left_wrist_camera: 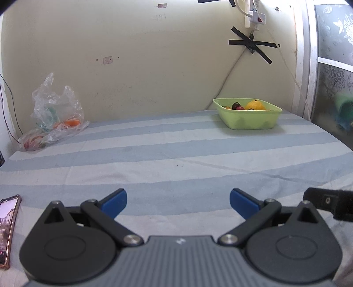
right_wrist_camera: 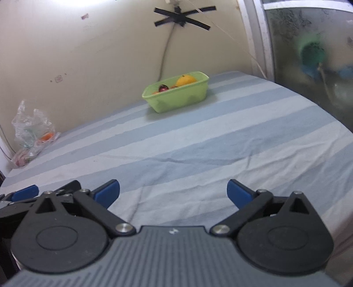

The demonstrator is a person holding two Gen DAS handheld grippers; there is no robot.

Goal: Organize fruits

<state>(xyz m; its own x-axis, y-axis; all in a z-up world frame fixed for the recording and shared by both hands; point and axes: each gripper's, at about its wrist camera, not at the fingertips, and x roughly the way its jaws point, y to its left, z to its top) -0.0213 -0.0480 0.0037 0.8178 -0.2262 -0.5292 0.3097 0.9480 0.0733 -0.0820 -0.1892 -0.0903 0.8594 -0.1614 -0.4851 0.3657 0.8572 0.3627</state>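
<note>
A light green tub [left_wrist_camera: 249, 120] stands at the far right of the striped cloth, near the wall. In it lie an orange-yellow fruit [left_wrist_camera: 255, 105] and small dark red fruits [left_wrist_camera: 237, 106]. The tub also shows in the right wrist view [right_wrist_camera: 176, 98] with the yellow fruit [right_wrist_camera: 185, 80]. A clear plastic bag [left_wrist_camera: 55, 114] with orange and red pieces lies at the far left; it also shows in the right wrist view [right_wrist_camera: 33, 132]. My left gripper [left_wrist_camera: 178, 202] is open and empty, low over the near cloth. My right gripper [right_wrist_camera: 173, 194] is open and empty, far from the tub.
A striped blue and white cloth [left_wrist_camera: 176, 159] covers the surface. A phone in a pink case [left_wrist_camera: 7, 229] lies at the near left edge. The wall behind carries a power strip [left_wrist_camera: 253, 17] with taped cables. A patterned glass panel [left_wrist_camera: 335, 66] stands at the right.
</note>
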